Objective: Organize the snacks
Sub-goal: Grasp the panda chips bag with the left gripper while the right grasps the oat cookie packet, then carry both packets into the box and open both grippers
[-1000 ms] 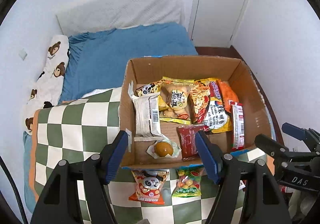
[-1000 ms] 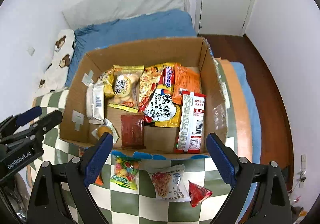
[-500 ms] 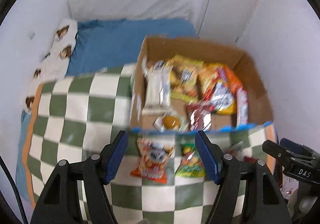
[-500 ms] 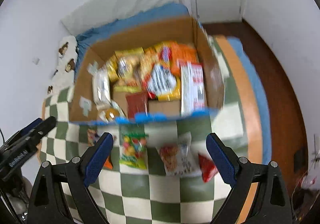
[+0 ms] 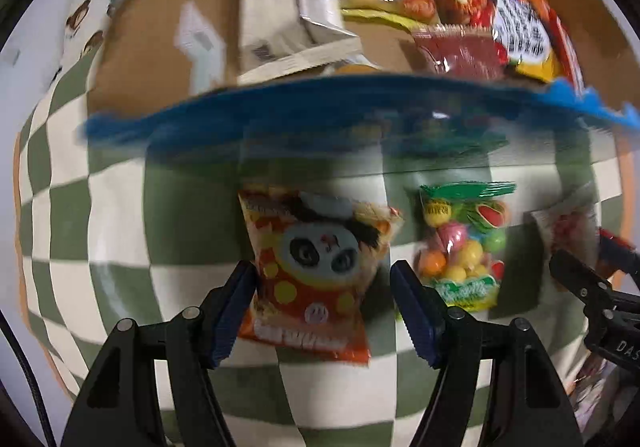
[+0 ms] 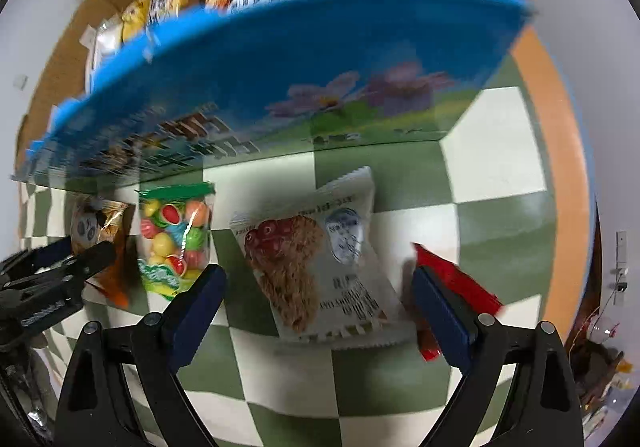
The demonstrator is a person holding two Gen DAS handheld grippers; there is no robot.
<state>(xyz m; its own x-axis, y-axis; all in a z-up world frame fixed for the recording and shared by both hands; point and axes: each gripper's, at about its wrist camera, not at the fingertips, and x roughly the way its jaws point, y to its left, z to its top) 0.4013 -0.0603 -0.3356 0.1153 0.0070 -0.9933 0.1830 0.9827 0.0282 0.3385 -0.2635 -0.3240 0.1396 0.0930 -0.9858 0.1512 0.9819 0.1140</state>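
Left gripper (image 5: 322, 289), yours: jaws apart, straddling the orange panda snack bag (image 5: 312, 275), pads seemingly clear of it. Right gripper (image 6: 318, 305), yours: jaws wide, having just narrowed slightly, straddling the white oat-cookie packet (image 6: 320, 267) without pressing. Both packets lie on the green-and-white checked cloth (image 6: 500, 183), just in front of the cardboard box (image 5: 160, 19). Fruit-candy bag (image 5: 466, 243): between those two packets, before the box. Red packet (image 6: 460, 287): under your right gripper's outer finger. Box: holds assorted snacks.
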